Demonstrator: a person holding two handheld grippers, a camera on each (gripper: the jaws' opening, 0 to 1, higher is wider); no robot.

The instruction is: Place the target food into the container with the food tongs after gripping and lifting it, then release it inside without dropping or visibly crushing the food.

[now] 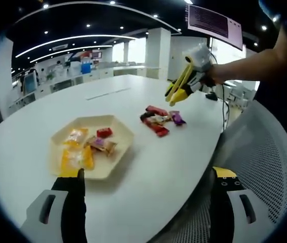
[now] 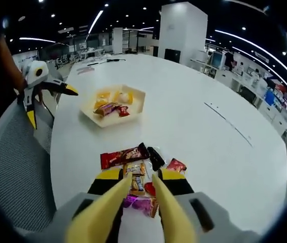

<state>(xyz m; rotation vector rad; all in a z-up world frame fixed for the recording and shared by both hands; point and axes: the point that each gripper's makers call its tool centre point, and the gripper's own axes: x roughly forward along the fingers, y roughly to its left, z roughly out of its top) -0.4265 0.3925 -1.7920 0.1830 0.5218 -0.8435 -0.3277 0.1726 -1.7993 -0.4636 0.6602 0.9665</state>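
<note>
Yellow tongs (image 2: 136, 200), jaws apart, are hovering over glossy wrapped snacks (image 2: 138, 172) while the left gripper (image 1: 146, 202), seemingly wide open, is flanking the hexagonal tray (image 1: 120, 147).

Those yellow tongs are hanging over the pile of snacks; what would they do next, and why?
Probably lower the open tongs around the orange-wrapped snack between their tips, then close gently. They hover above the pile, holding nothing, and the tray waits across the table.
</note>
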